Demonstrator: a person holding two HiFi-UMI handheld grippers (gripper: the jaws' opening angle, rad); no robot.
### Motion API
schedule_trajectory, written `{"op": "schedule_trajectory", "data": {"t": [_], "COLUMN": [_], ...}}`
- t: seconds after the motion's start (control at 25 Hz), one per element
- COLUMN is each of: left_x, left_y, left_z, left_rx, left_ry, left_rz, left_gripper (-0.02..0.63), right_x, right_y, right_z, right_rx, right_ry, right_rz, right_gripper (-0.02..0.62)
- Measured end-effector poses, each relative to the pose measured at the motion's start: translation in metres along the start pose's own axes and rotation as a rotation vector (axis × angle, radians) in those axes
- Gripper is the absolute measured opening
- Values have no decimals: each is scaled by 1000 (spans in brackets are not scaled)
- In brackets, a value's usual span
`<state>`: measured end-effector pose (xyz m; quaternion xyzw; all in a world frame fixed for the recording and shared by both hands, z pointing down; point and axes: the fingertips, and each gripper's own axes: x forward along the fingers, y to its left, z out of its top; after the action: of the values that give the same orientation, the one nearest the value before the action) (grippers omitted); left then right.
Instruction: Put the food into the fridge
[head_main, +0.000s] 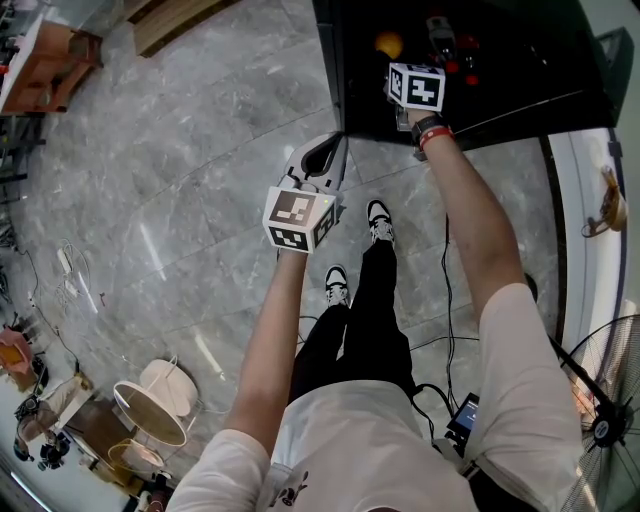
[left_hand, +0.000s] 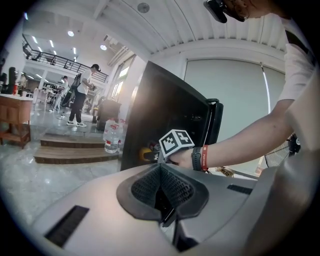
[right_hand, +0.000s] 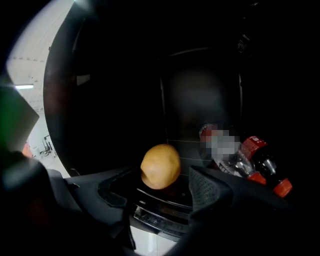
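A round yellow-orange food item (right_hand: 160, 166) rests on a shelf inside the dark, open fridge (head_main: 520, 70). My right gripper (right_hand: 162, 192) reaches into the fridge, open, with the food just beyond and between its pads, which do not press on it. In the head view the food (head_main: 388, 44) shows left of the right gripper's marker cube (head_main: 416, 86). My left gripper (head_main: 322, 155) hangs in front of the fridge's left edge. In its own view the left gripper (left_hand: 161, 192) is shut and empty.
Two plastic bottles (right_hand: 260, 162) with red caps lie on the shelf right of the food. The person's feet (head_main: 378, 222) stand on the marble floor before the fridge. A fan (head_main: 610, 420) is at right, round white baskets (head_main: 160, 400) at left, and people (left_hand: 80, 95) stand far off.
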<state>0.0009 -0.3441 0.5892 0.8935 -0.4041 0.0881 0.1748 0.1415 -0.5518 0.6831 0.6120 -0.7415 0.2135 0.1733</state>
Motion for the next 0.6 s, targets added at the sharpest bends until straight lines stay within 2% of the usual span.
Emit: {"op": "schedule_trajectory", "data": {"t": [0.4, 0.6], "left_x": [-13, -19], "left_y": [-5, -6], "left_z": [5, 15], "left_rx": [4, -8], "left_ry": [20, -4], "left_rz": [30, 42], "left_gripper": [18, 18], "right_x": [-35, -53], "right_y": [-5, -2], "right_z": [0, -3], "right_rx": [15, 5], "right_ry": [-4, -6], "right_rz": [-2, 13], "right_gripper": [310, 310]}}
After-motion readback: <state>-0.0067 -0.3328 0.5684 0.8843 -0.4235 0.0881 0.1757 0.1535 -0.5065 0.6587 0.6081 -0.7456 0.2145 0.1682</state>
